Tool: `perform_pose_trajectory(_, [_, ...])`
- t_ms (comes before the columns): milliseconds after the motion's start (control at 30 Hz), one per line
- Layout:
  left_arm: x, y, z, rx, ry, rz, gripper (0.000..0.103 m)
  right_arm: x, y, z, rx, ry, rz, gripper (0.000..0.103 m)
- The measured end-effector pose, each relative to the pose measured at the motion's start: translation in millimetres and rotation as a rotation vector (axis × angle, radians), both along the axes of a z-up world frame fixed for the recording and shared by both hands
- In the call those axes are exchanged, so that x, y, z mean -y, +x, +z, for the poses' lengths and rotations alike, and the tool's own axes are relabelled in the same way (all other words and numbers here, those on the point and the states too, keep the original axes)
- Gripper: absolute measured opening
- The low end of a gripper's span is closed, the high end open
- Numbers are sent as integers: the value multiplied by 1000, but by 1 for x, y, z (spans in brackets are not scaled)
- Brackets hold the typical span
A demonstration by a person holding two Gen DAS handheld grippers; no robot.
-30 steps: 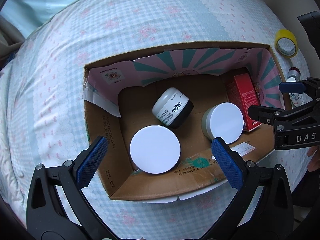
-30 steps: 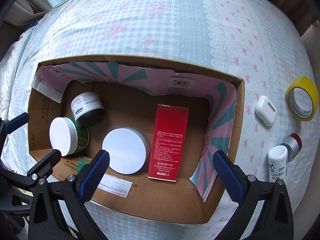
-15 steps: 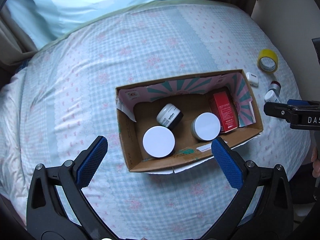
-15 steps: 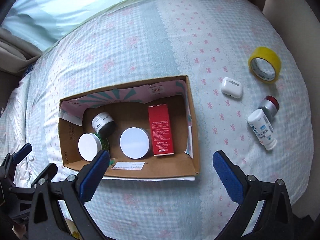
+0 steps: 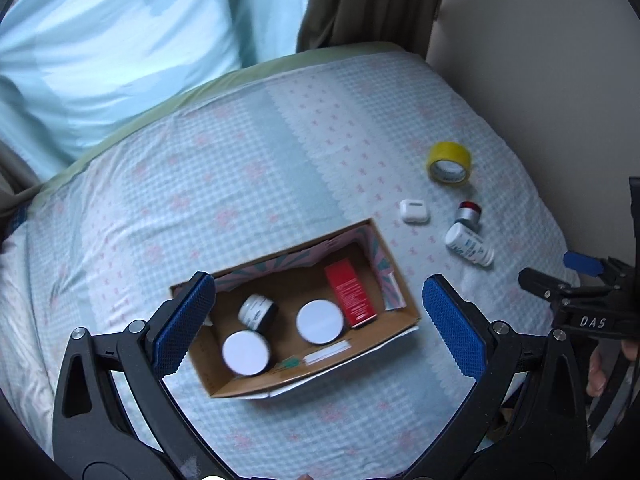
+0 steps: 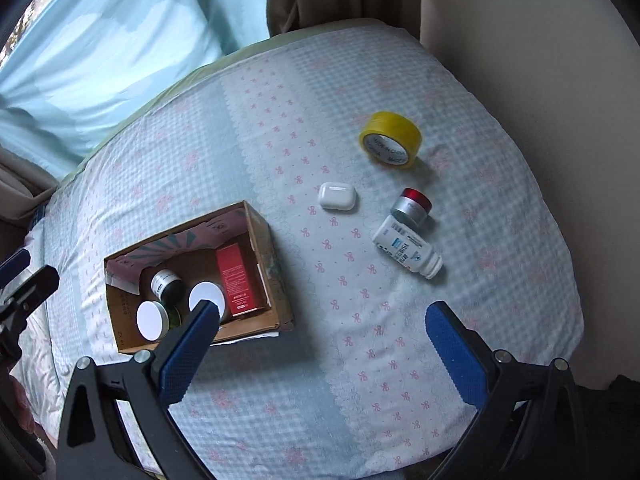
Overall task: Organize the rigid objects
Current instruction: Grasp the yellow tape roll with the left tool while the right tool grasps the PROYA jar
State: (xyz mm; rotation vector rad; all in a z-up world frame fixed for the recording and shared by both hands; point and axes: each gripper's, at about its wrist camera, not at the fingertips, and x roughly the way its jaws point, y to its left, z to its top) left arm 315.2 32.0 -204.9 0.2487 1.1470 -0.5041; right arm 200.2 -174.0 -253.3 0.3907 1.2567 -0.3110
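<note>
A cardboard box [image 5: 400,292] [image 6: 262,240] sits on the bed and holds a red carton [image 5: 350,294] [image 6: 236,280], two white-lidded jars [image 5: 320,322] [image 5: 245,352] and a black-and-white jar [image 5: 258,312]. To its right on the bed lie a yellow tape roll [image 6: 390,144] [image 5: 449,162], a white earbud case [image 6: 337,196] [image 5: 414,211], a small red-capped silver jar [image 6: 412,206] [image 5: 468,213] and a white bottle on its side [image 6: 406,250] [image 5: 469,245]. My left gripper [image 5: 320,320] is open and empty, high above the box. My right gripper [image 6: 320,338] is open and empty, high above the bed.
The bed has a checked blue cover with pink bows [image 6: 280,140]. A light-blue curtain [image 5: 120,60] hangs behind, with a dark drape [image 5: 360,4] and a beige wall [image 6: 520,60] to the right. The bed's edge curves off on the right.
Both grippers have risen far up from the box, so the box looks much smaller and the loose things on the bed come into full view. Both stay open.
</note>
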Motion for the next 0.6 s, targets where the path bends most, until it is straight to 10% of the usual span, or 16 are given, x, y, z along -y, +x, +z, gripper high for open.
perform_pose_trajectory(300, [134, 45, -16, -104, 1, -189, 103, 80, -10, -28, 8, 115, -165, 103])
perform_pose_trajectory(600, [272, 86, -91, -267, 46, -321, 103, 140, 12, -91, 5, 215, -243, 103])
